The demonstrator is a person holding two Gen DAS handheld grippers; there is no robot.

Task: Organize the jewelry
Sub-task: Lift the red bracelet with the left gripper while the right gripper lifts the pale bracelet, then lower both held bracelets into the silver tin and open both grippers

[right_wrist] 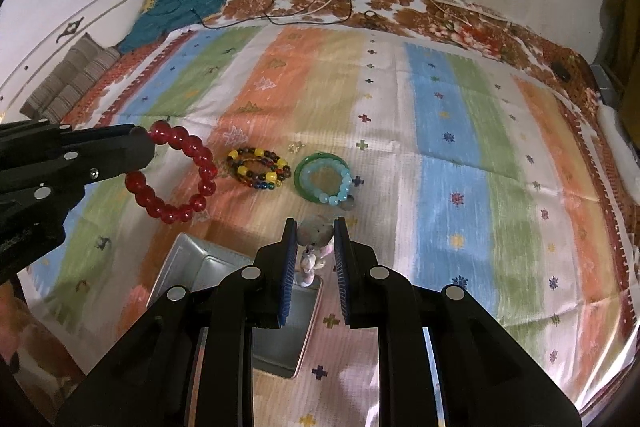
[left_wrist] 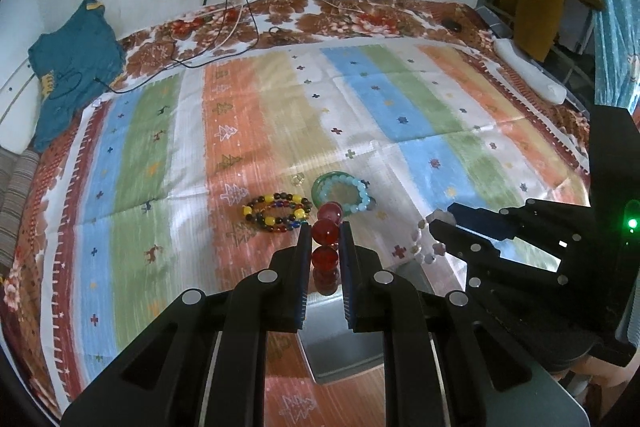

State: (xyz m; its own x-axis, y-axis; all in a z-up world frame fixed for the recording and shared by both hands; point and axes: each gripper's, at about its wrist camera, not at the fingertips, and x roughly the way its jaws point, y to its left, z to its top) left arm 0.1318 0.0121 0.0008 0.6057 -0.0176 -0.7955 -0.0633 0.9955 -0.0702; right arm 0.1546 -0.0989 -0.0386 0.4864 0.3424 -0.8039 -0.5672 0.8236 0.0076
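Observation:
My left gripper [left_wrist: 326, 231] is shut on a red bead bracelet [left_wrist: 327, 231], which hangs in the air as a full ring in the right wrist view [right_wrist: 176, 173]. My right gripper [right_wrist: 315, 233] is shut on a pale bracelet of grey and pink flower beads [right_wrist: 316, 235]; its beads dangle beside the right fingers in the left wrist view [left_wrist: 426, 239]. On the striped cloth lie a yellow and dark multicolour bead bracelet [left_wrist: 278, 213] [right_wrist: 258, 167], a green bangle [right_wrist: 320, 181] with a light blue bead bracelet [right_wrist: 340, 183] on it, and a small clear piece [right_wrist: 296, 146].
A shiny metal tin [right_wrist: 200, 259] lies open under both grippers, partly hidden by the fingers. The striped cloth [left_wrist: 400, 107] covers a floral bedspread. Cables [left_wrist: 236, 7], a teal garment [left_wrist: 72, 67] and a white power strip [left_wrist: 528, 71] lie at the far edges.

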